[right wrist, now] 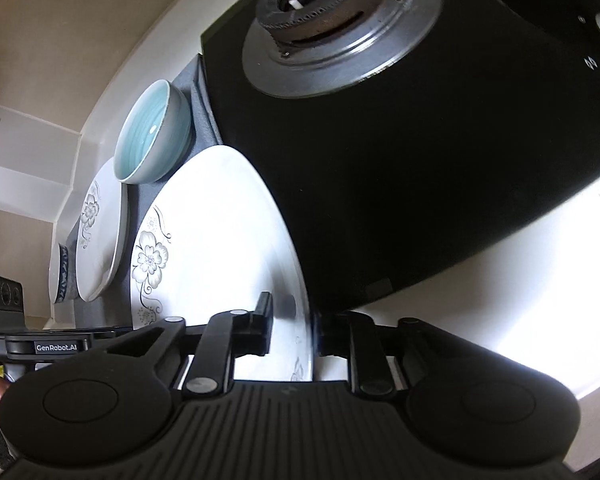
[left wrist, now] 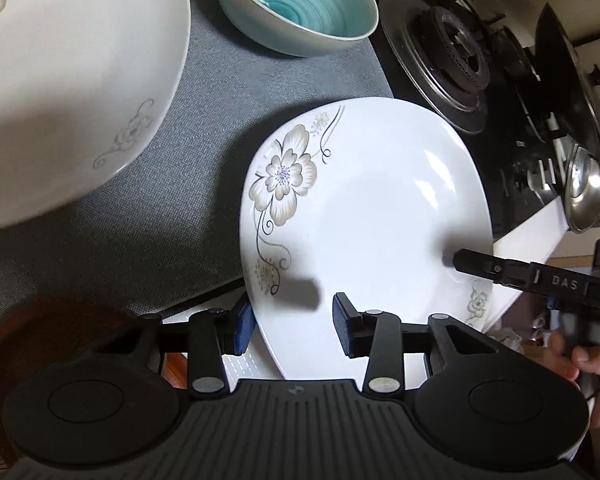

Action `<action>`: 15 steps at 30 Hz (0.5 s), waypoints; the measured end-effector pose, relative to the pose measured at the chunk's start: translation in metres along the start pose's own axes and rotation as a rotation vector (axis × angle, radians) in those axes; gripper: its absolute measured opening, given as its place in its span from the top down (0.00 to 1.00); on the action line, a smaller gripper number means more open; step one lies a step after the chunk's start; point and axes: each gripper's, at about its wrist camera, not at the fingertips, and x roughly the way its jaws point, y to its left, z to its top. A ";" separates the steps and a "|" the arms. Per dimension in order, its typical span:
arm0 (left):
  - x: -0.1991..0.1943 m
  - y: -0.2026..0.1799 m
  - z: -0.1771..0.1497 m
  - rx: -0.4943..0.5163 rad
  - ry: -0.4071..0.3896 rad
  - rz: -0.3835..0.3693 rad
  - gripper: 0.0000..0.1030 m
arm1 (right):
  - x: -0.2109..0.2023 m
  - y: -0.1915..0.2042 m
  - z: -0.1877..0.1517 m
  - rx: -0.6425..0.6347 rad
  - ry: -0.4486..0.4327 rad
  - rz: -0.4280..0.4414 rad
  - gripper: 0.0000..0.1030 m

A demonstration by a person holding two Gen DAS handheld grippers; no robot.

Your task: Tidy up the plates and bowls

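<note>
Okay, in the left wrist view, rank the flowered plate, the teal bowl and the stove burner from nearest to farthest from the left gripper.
1. Flowered plate: its near rim sits between the left gripper's open fingers.
2. Teal bowl: on the grey mat, far ahead, slightly left.
3. Stove burner: upper right, on the black hob; too close to the bowl to rank firmly.

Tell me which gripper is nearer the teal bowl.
Left. The left gripper straddles the flowered plate's near rim facing the teal bowl; the right gripper straddles its stove-side rim, farther off.
</note>
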 end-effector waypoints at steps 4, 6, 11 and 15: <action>-0.005 -0.005 -0.007 -0.014 -0.032 0.097 0.75 | -0.005 0.008 -0.002 -0.066 -0.025 -0.046 0.83; -0.009 -0.011 -0.012 -0.004 -0.050 0.116 0.76 | -0.009 0.014 -0.003 -0.093 -0.045 -0.060 0.84; -0.016 -0.006 -0.016 -0.056 -0.080 0.083 0.79 | -0.016 0.009 0.003 -0.053 -0.043 -0.024 0.88; -0.021 -0.002 -0.015 -0.075 -0.094 0.095 0.79 | -0.020 0.015 0.004 -0.085 -0.033 -0.001 0.90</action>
